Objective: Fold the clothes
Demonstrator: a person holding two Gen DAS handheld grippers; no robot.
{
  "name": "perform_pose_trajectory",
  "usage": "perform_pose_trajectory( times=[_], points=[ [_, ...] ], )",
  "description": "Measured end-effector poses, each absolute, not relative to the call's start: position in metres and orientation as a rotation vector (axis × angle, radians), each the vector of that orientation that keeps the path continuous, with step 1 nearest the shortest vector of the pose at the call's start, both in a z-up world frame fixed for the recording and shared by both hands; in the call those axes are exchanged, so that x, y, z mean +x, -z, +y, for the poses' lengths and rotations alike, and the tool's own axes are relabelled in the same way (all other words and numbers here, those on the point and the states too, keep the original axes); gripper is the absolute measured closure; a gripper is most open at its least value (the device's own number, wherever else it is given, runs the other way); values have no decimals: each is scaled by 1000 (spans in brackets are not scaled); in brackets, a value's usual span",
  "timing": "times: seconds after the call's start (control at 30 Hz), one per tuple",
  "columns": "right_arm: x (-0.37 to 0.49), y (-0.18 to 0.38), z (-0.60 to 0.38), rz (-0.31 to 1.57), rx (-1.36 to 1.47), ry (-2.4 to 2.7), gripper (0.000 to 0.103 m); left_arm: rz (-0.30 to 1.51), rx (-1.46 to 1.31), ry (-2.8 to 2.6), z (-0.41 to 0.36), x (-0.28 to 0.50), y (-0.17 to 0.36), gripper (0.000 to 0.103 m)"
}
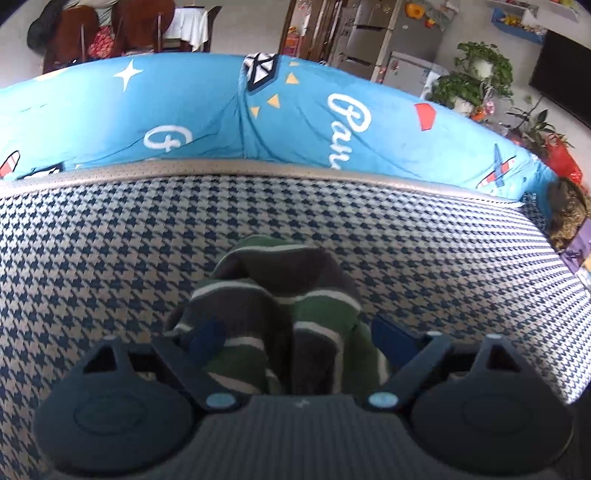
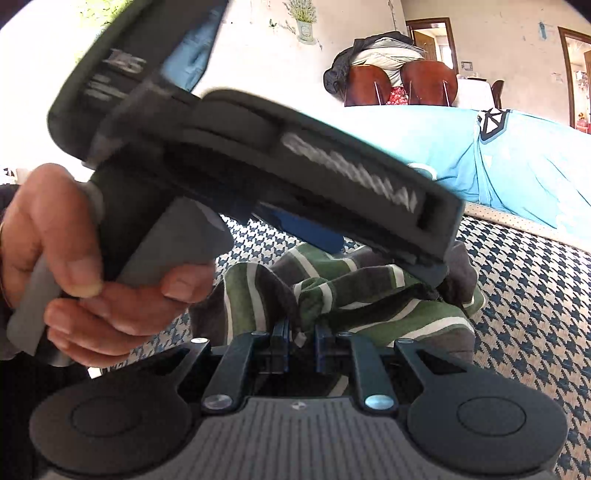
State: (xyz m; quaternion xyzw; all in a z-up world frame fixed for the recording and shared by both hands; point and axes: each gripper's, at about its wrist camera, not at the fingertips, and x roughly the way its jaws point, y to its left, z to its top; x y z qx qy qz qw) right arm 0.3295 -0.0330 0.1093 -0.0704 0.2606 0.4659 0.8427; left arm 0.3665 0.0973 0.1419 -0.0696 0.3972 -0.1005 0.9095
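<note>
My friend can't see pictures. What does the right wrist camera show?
The right gripper has its jaws nearly shut on a bunched green, grey and white striped garment lying on a houndstooth cover. A hand holds the left gripper above it.

This is a lived-in home, a living room open to a dining corner. A sofa seat in houndstooth weave [image 1: 110,258] fills the near ground, its back draped with a bright blue printed cover [image 1: 184,110]. Far left stand wooden dining chairs [image 1: 140,26] by a white-clothed table [image 1: 190,26]. Far right are a grey refrigerator [image 1: 373,33], potted houseplants [image 1: 476,74], a dark television screen [image 1: 565,81] and wall shelves [image 1: 517,22].
</note>
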Motion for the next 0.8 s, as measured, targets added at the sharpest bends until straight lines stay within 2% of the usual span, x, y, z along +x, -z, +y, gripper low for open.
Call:
perform_pose_trajectory(
  times=[0.1, 0.2, 0.37, 0.47, 0.53, 0.7, 0.8],
  points=[
    [332, -109, -31, 550, -159, -986, 87, 830, -111, 149, 98, 369, -139, 32],
    [338, -111, -29, 553, -172, -982, 84, 834, -79, 85, 100, 370, -137, 38],
    [340, -121, -36, 548, -201, -957, 84, 850, -67, -3, 111, 371, -134, 38],
    [344, -130, -45, 552, -179, -932, 77, 858, -87, -25, 121, 368, -133, 35],
    [348, -134, -50, 557, -157, -909, 69, 860, -96, -36, 126, 366, -132, 33],
    [364, -140, -66, 561, -105, -827, 61, 865, -112, -62, 137, 359, -129, 30],
    [375, -141, -76, 593, -44, -772, 50, 868, -119, -73, 144, 355, -126, 27]
  ],
)
